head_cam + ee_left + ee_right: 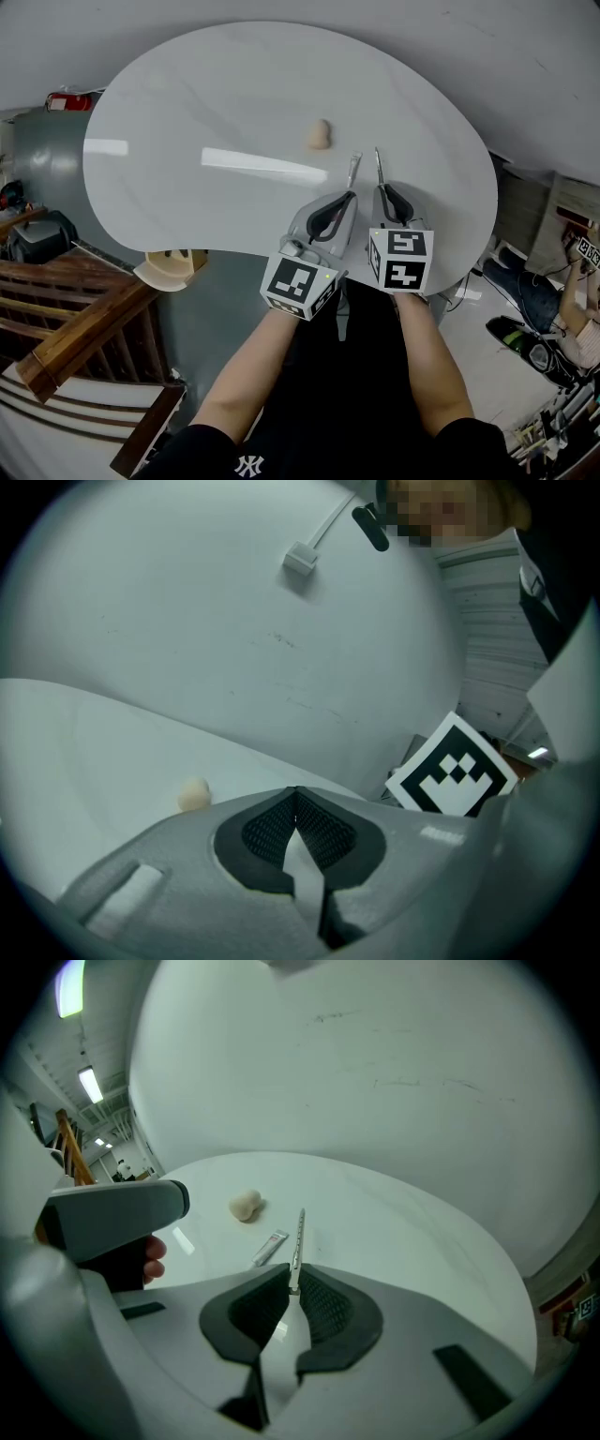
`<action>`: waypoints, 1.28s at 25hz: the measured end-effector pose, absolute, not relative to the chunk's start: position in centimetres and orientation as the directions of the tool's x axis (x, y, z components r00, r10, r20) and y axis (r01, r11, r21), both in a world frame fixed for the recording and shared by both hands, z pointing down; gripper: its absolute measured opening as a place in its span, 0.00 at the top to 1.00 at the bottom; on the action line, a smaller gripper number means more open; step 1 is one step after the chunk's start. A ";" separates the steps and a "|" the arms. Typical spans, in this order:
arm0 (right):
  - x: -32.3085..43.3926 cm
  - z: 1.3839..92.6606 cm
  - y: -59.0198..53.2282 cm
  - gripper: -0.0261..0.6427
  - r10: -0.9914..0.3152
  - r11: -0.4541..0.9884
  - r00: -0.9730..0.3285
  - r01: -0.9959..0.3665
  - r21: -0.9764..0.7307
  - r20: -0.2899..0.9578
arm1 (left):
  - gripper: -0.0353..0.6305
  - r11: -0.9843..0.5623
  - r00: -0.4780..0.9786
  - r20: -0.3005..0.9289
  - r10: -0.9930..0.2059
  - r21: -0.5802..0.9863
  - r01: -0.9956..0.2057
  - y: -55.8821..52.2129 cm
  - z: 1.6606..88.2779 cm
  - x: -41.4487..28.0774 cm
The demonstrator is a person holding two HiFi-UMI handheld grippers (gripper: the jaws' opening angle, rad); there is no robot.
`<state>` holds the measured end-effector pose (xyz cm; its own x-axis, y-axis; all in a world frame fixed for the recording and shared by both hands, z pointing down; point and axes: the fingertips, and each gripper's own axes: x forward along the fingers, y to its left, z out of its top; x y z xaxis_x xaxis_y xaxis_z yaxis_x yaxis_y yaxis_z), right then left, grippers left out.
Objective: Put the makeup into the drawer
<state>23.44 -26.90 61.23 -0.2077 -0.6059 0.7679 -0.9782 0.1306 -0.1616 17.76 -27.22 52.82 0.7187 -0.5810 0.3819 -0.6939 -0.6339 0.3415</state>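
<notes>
My right gripper (380,192) (293,1283) is shut on a thin silver makeup stick (378,167) (299,1237), which points away from me over the white table (216,94). A small makeup tube (353,171) (270,1248) lies on the table just left of the stick. Farther out rests a beige makeup sponge (319,133) (246,1206) (194,794). My left gripper (350,195) (296,794) sits beside the right one, its jaws shut with nothing between them, tip close behind the tube. No drawer shows in any view.
A beige container (171,267) sits below the table's near left edge. A wooden stair rail (75,328) runs at lower left. A person (572,309) and clutter are on the floor at right. A white cable plug (300,560) hangs on the wall.
</notes>
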 end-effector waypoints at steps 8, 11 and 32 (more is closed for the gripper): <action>22.0 56.1 -26.3 0.89 -0.671 0.174 -0.257 -0.966 -0.189 0.696 | 0.93 -0.632 0.711 0.349 -0.611 0.326 -0.703 -26.2 49.5 17.0; 21.0 54.0 -26.2 0.89 -0.691 0.201 -0.280 -0.960 -0.194 0.666 | 0.93 -0.626 0.702 0.333 -0.629 0.318 -0.712 -25.7 47.9 16.3; 9.8 40.9 -26.5 0.89 -0.737 0.478 -0.515 -0.855 -0.201 0.437 | 0.93 -0.480 0.528 0.250 -0.811 0.230 -0.846 -23.8 38.7 6.5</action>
<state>9.81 -26.47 40.87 -0.5146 -0.7374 0.4374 -0.8553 0.4777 -0.2009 6.49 -23.78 38.73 0.5285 -0.8114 0.2497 -0.8463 -0.4804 0.2301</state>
